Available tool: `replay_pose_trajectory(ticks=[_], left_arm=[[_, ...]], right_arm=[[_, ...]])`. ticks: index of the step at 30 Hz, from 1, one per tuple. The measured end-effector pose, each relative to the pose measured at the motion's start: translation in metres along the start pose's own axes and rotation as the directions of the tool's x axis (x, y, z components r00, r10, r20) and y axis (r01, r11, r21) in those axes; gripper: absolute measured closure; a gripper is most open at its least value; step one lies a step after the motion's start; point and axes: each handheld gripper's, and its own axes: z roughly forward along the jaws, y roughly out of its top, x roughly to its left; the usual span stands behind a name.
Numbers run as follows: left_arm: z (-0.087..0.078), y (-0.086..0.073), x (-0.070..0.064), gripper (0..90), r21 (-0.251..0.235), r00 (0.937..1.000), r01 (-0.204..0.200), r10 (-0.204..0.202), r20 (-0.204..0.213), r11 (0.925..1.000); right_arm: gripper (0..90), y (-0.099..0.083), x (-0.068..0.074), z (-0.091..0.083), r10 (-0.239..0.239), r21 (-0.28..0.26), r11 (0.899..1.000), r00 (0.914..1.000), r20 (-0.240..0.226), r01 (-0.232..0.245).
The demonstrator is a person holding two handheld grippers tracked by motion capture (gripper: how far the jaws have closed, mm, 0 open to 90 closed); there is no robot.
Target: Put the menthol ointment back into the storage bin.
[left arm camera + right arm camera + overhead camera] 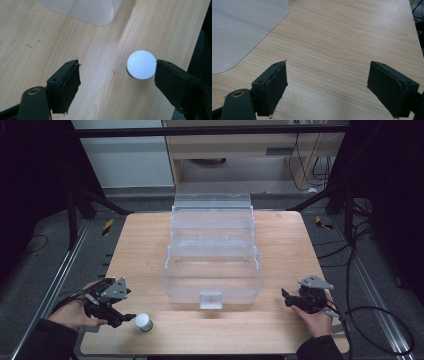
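Observation:
A small round container with a white lid [144, 321] stands on the wooden table [280, 245] near its front left edge. My left gripper [125, 317] is open just left of it. In the left gripper view the white lid [141, 64] lies between the wide-apart jaws, close against the right fingertip [172, 80]. My right gripper [287, 299] is open at the front right, held by a hand, with bare table [332, 47] between its jaws. A clear plastic tiered box [212, 255] stands open in the table's middle.
The clear box's corner [100, 15] shows ahead of the left gripper, and its rounded corner [242, 30] lies left of the right gripper. Cables [370, 320] trail off the table's right side. Dark frame legs stand at both back corners.

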Motion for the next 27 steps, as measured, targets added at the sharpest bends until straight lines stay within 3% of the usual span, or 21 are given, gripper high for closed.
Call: replay_pose_trajectory(ticks=[14, 27], left_arm=[[0.015, 0.011, -0.008, 22.8, 0.069, 0.9955, -0.07, 0.065, 0.07, 0.9952], [0.031, 0.015, -0.012, 23.6, 0.114, 0.99, -0.111, 0.1, 0.099, 0.9872]], right_arm=[[16.4, 0.0, 0.0, 0.0, -0.004, 0.003, 1.0, 1.0, -0.005, 0.004], [16.6, 0.0, 0.001, 0.001, -0.001, 0.015, 1.0, 0.9999, -0.013, 0.001]])
